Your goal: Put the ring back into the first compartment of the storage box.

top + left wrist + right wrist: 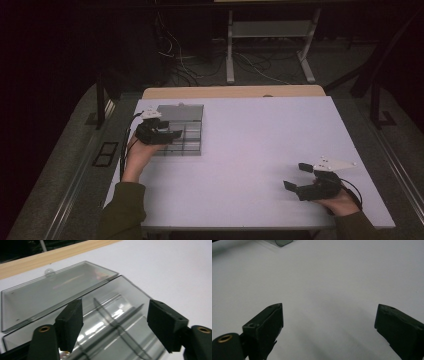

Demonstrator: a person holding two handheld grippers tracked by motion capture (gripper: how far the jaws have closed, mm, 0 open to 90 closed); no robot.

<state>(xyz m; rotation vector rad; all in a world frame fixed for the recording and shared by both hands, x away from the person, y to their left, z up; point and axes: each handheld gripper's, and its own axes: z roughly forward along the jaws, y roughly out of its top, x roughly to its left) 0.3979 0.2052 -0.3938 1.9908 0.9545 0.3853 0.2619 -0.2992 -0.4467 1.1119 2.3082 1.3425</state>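
the clear plastic organiser box point(117, 322) lies right under and just ahead of the left gripper point(115, 322), its lid point(50, 292) swung fully back and lying flat on the white table point(170, 270) beyond the jaws. the left jaws stand apart with nothing between the pads; through the gap show the box's inner dividers point(110, 315) and shallow compartments. whether anything lies in those compartments i cannot tell. in the high view the left gripper point(167, 134) hangs over the near left part of the box point(192, 132).

the box looks light, thin-walled and rigid, with a glossy skin that would likely slip under flat pads, and a hard pinch could crack it. the best hold is probably across an outer wall or a divider, where the plastic is stiffened by an edge, not on the flat lid panel. the lid's hinge line, just ahead of the left-hand jaw, looks the weak spot

the right gripper point(329, 327) rests well apart from the box, jaws wide open over bare table, the box's corner point(283, 242) far ahead of them
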